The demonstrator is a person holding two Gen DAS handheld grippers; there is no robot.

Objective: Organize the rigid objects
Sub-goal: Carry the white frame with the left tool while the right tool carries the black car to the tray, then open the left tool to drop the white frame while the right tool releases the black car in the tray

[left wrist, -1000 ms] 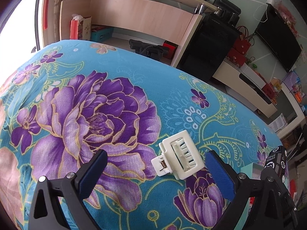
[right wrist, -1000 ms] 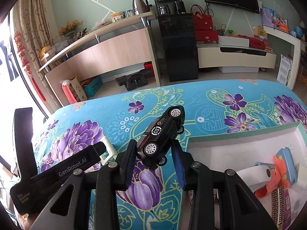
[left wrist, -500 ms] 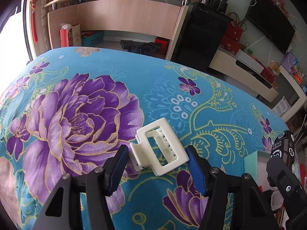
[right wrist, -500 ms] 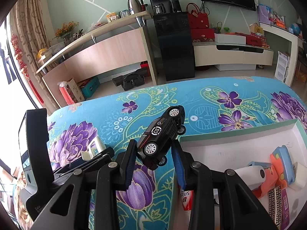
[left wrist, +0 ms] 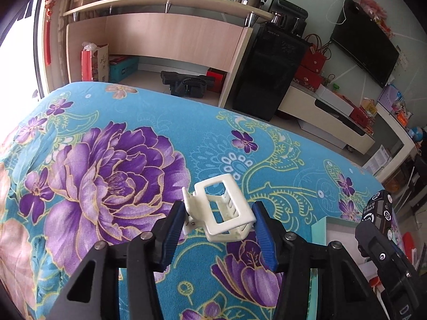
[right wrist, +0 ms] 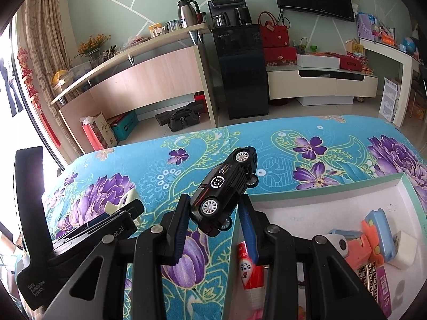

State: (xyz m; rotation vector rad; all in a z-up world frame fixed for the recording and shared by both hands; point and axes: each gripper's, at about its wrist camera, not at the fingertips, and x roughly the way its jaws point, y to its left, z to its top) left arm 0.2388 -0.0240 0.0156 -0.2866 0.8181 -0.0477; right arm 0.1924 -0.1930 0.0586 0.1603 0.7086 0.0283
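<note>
Now, left gripper (left wrist: 218, 221): fingers narrowed onto the white clip (left wrist: 222, 210), one blue pad against each side, lifted just clear of the floral cloth (left wrist: 112, 138); probably gripped across its width for a steady carry.
Right gripper (right wrist: 213, 218): fingers clamped on the black toy car (right wrist: 226, 186), nose tilted up and away, wheels toward the camera; held at the rear half, likely so the front can go down first.
Position: hanging over the cloth-covered surface, just beside the near corner of the white tray (right wrist: 315, 186).
Tray contents: red tube (right wrist: 249, 269) at the left edge, white roll (right wrist: 337, 244), orange and blue plastic pieces (right wrist: 373, 234), white block (right wrist: 404, 256), patterned packet (right wrist: 369, 277); loosely piled, bare floor toward the far wall.
Outside the tray: clip and car, both in hand.
Likely step: carrying both across to the tray.
</note>
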